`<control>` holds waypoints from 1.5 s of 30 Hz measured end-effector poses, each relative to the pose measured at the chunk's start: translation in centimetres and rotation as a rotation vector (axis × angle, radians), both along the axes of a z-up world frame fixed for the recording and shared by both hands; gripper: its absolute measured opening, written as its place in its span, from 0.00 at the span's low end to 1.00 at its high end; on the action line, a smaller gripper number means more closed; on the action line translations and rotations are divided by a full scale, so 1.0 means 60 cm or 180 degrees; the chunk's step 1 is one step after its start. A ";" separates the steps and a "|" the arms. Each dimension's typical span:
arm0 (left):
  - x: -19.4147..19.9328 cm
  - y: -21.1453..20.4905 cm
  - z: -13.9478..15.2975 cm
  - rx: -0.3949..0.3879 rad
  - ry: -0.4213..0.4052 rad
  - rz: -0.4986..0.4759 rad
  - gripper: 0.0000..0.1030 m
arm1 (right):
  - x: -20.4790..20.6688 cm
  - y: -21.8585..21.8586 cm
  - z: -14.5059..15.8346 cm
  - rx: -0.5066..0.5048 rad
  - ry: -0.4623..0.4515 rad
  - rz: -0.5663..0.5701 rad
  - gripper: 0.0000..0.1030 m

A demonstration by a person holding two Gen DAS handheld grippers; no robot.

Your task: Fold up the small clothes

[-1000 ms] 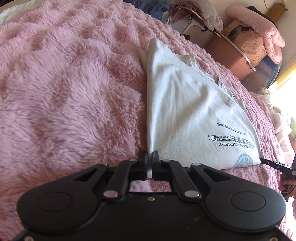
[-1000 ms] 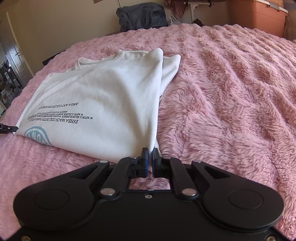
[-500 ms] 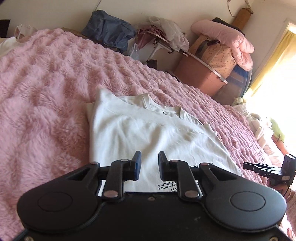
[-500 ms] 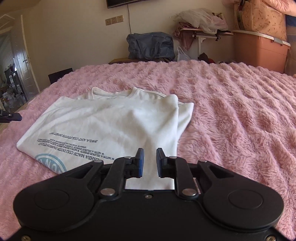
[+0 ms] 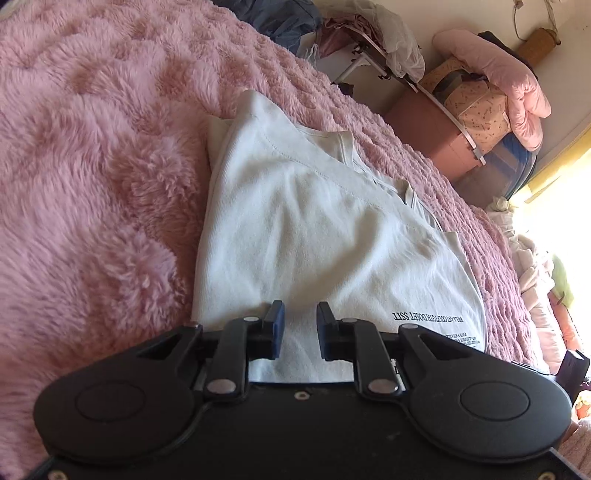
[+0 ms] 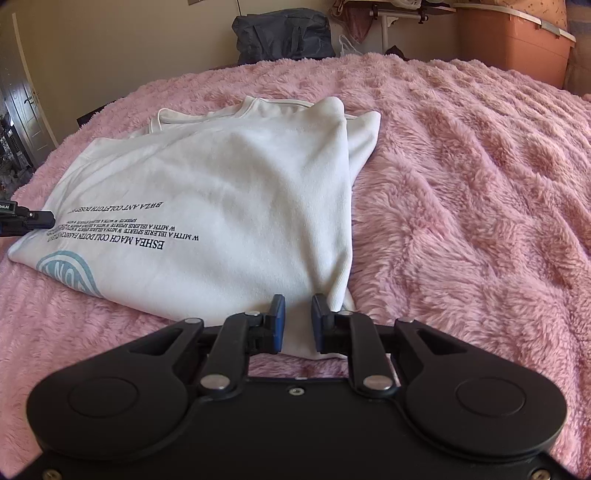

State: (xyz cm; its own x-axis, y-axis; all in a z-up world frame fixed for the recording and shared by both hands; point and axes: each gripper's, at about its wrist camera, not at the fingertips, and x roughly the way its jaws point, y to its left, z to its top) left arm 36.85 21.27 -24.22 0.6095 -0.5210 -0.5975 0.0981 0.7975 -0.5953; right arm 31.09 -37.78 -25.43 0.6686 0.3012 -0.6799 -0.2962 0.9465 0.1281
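Observation:
A white T-shirt (image 5: 317, 236) with dark printed text and a light blue round logo lies partly folded on a fluffy pink blanket (image 5: 92, 184). It also shows in the right wrist view (image 6: 221, 206). My left gripper (image 5: 298, 325) is open and empty, its jaws apart just over the shirt's near edge. My right gripper (image 6: 294, 319) is open and empty over the shirt's near corner. The left gripper's tip (image 6: 33, 218) shows at the shirt's far left edge in the right wrist view.
The pink blanket (image 6: 461, 192) covers the whole bed. Beyond it stand a dark bag (image 6: 284, 35), an orange storage box (image 6: 513, 40), a rack with clothes (image 5: 373, 48) and stacked pink bedding (image 5: 506, 85). A door (image 6: 22, 110) is at the far left.
A second ago both grippers were shut on the shirt's edge. Both have since opened and let go. After lifting away, they have dropped back close to the shirt.

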 end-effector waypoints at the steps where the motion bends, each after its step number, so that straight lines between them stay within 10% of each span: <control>1: -0.002 0.003 0.010 0.0043 -0.0030 -0.0003 0.21 | 0.000 0.003 0.003 -0.0028 0.0015 -0.0017 0.15; 9: -0.021 0.060 0.108 0.0410 -0.0267 0.0095 0.42 | -0.033 0.116 0.096 -0.0168 -0.0252 0.0191 0.45; 17: -0.001 0.101 0.148 0.0438 -0.0231 0.0311 0.51 | -0.100 0.369 0.164 -0.0175 -0.0558 0.0873 0.47; 22: 0.043 0.113 0.135 0.0272 -0.0166 0.0353 0.52 | -0.125 0.496 0.144 -0.0207 -0.0499 0.1236 0.47; 28: 0.104 0.124 0.077 0.0074 -0.0001 0.0399 0.52 | -0.147 0.620 0.086 -0.1117 -0.0810 0.1567 0.48; 45: 0.192 0.138 -0.017 -0.0552 0.0148 0.0480 0.52 | -0.129 0.719 -0.007 -0.2026 -0.1331 0.1804 0.49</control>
